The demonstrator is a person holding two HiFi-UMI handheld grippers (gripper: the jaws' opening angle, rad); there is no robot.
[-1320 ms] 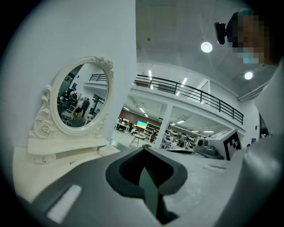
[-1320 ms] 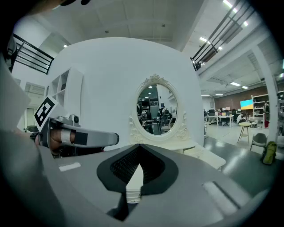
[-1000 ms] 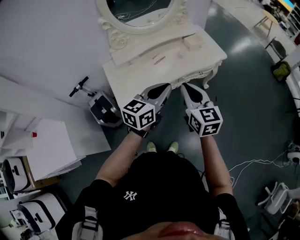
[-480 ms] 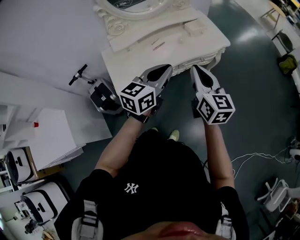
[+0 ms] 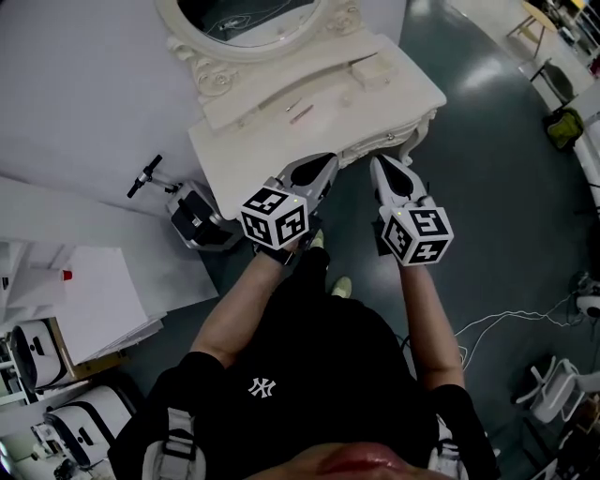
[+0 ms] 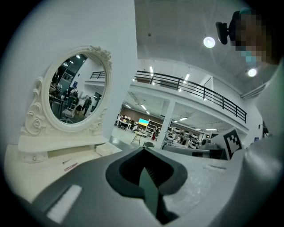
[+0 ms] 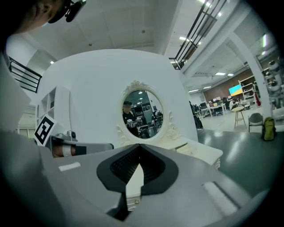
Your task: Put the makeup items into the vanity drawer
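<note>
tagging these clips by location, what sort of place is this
Probably a big lab or workshop hall, not a home: the white vanity with its oval mirror stands on a bare dark floor, with a mezzanine railing and desks behind.

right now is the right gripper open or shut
Shut. In the right gripper view, the right gripper has its jaws meeting at the tips, with nothing held between them.

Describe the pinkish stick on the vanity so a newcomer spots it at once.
Start at the white vanity with the oval mirror. On its top, in front of the mirror's base, two slim items lie side by side. The pinkish stick is nearer the front edge, beside a thinner greyish stick.
</note>
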